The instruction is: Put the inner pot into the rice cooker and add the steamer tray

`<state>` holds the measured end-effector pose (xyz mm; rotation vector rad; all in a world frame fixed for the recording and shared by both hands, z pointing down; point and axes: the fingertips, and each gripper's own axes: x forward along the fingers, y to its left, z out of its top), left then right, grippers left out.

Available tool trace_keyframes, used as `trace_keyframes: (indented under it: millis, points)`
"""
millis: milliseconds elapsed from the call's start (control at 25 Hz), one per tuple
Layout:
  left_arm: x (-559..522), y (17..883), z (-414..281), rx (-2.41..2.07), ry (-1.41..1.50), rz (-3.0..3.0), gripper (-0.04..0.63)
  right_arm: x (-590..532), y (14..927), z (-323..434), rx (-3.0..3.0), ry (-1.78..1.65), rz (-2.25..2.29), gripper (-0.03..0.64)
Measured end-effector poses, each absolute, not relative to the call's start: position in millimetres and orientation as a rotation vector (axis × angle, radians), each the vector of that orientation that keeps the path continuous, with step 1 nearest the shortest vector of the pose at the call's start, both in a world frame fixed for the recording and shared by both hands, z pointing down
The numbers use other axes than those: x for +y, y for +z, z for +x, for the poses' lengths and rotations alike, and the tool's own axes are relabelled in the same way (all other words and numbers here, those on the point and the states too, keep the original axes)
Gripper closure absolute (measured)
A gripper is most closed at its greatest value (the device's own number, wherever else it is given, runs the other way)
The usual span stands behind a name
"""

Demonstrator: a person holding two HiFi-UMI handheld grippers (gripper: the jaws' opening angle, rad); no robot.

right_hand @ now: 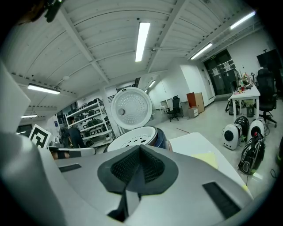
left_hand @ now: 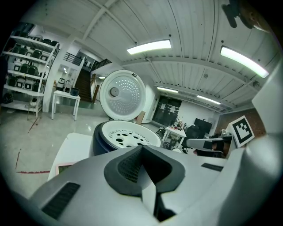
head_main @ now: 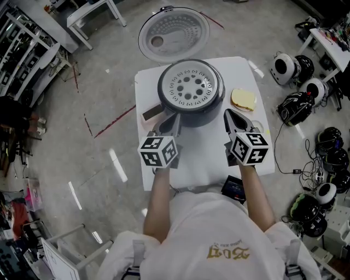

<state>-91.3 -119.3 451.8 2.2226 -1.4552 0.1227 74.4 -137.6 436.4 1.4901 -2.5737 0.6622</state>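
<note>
The dark rice cooker (head_main: 213, 106) stands at the far side of the white table (head_main: 208, 158), its round lid (head_main: 174, 33) swung open behind it. A white steamer tray (head_main: 191, 85) with several holes lies in the cooker's mouth; the inner pot is hidden beneath it. The tray (left_hand: 126, 137) and lid (left_hand: 121, 95) show ahead in the left gripper view, and the tray (right_hand: 132, 136) also in the right gripper view. My left gripper (head_main: 168, 121) is shut and empty just before the cooker's near-left side. My right gripper (head_main: 231, 116) is shut and empty at its near-right side.
A yellowish sponge (head_main: 243, 99) lies on the table right of the cooker. A dark flat item (head_main: 152, 113) sits left of it, and a black card (head_main: 234, 188) near the front edge. Helmets (head_main: 298, 106) and cables litter the floor to the right. A white bench (head_main: 93, 16) stands far left.
</note>
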Motion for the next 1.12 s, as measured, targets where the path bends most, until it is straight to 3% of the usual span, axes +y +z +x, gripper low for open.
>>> trace_keyframes:
  millis: [1120]
  points:
    - [-119, 443, -91, -1.420, 0.072, 2.251, 0.580, -136, 430, 73, -2.594, 0.642, 1.462, 0.606]
